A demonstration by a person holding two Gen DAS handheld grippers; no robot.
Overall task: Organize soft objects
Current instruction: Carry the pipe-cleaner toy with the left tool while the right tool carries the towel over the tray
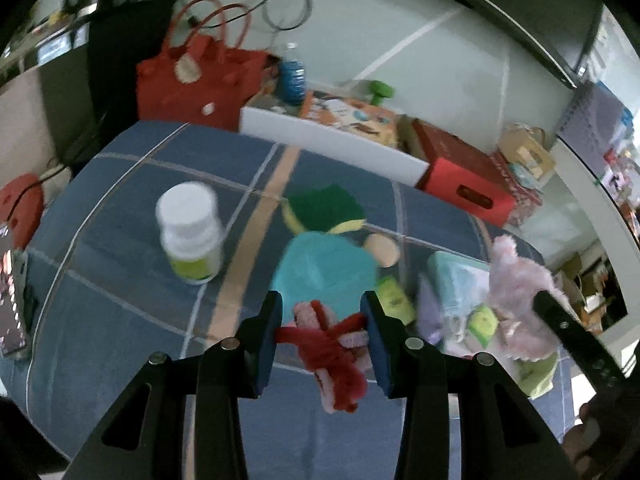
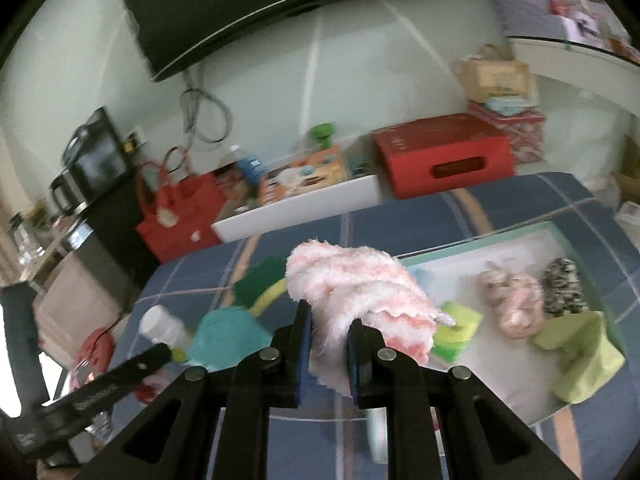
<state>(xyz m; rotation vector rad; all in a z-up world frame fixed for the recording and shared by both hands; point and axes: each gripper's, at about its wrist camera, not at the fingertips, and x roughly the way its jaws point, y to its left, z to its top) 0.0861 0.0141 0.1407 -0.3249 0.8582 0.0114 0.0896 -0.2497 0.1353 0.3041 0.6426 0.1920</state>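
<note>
Pink cloth (image 2: 360, 292): fluffy, limp, light; my right gripper (image 2: 328, 344) clenches its bunched edge above the tray (image 2: 472, 240). Red yarn toy (image 1: 332, 344): smaller, squashy; left gripper (image 1: 322, 336) pinches it mid-body above the bed (image 1: 120, 280). I judge both grips adequate.

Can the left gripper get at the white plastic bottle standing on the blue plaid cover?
Probably not yet: the left gripper is shut on a red-and-pink yarn bundle. The way to the white plastic bottle looks open otherwise.

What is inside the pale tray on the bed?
The tray holds a pink-white knit bundle, a black-white one, and green cloths. The fluffy pink cloth hides its left part.
</note>
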